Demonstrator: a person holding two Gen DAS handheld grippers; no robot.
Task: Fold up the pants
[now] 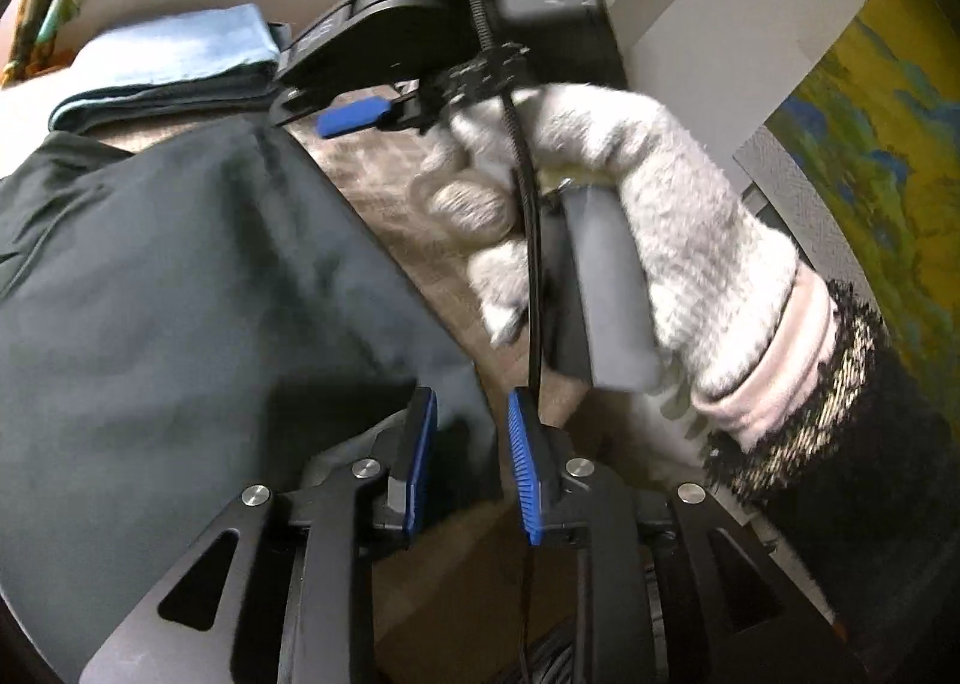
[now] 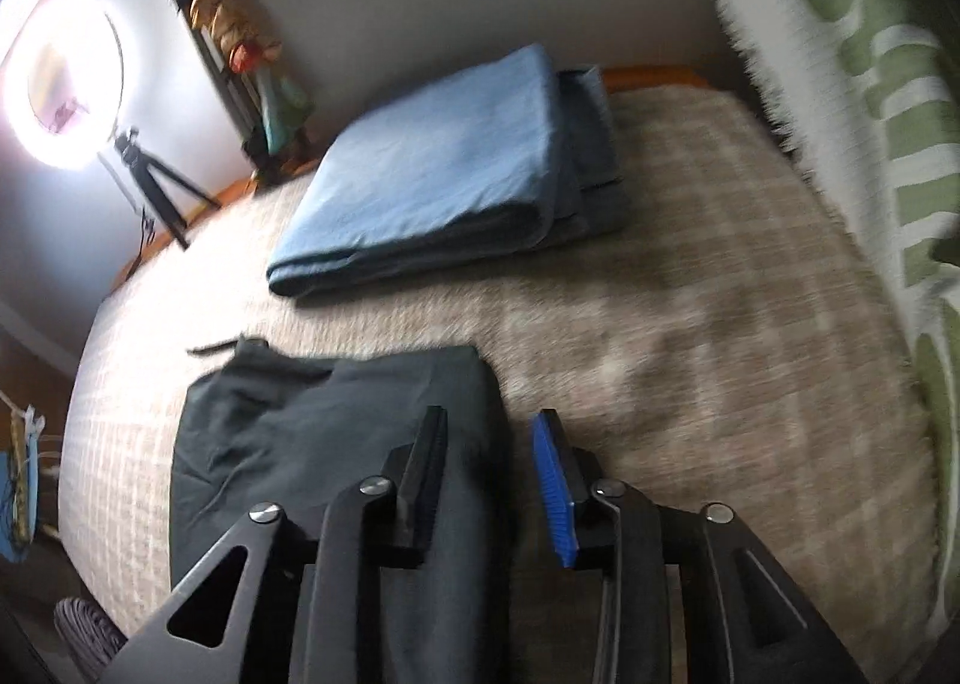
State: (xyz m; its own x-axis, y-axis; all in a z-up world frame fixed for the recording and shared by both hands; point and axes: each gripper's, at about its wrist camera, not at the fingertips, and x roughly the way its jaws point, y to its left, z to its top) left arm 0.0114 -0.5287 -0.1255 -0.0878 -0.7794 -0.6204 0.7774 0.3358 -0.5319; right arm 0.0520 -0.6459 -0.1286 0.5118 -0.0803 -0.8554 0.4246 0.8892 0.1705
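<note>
Beige checked fabric covers the bed (image 2: 690, 276) we are working over, and we take it as our landmark. Dark grey-green cloth pants (image 2: 288, 444) lie on its near part, folded over into a rumpled block with one straight edge running away from us. At the bed's far side, well apart from the pants, sits a stack of folded blue cloth (image 2: 444, 168), a lighter piece on top of darker ones. Off the bed's far left corner a bright ring light (image 2: 66, 78) stands on a small black tripod (image 2: 150, 180), and along the bed's right edge runs a white textile with a green wavy pattern (image 2: 852, 102).

Our left gripper (image 1: 468, 444) hangs low over the pants' straight edge, its blue-padded fingers (image 1: 522, 468) parted with a clear gap; we see no cloth pinched between them, only fabric beneath. Our right gripper (image 2: 492, 462) sits over the same edge of the pants, fingers likewise apart, one over the dark cloth and the other over the bare bed cover, gripping nothing.

From the left wrist camera we also see our right hand in a grey knitted glove (image 1: 660, 216), wrapped round the black gripper handle above the bed, with a dark fuzzy sleeve cuff (image 1: 840, 402) behind it.
</note>
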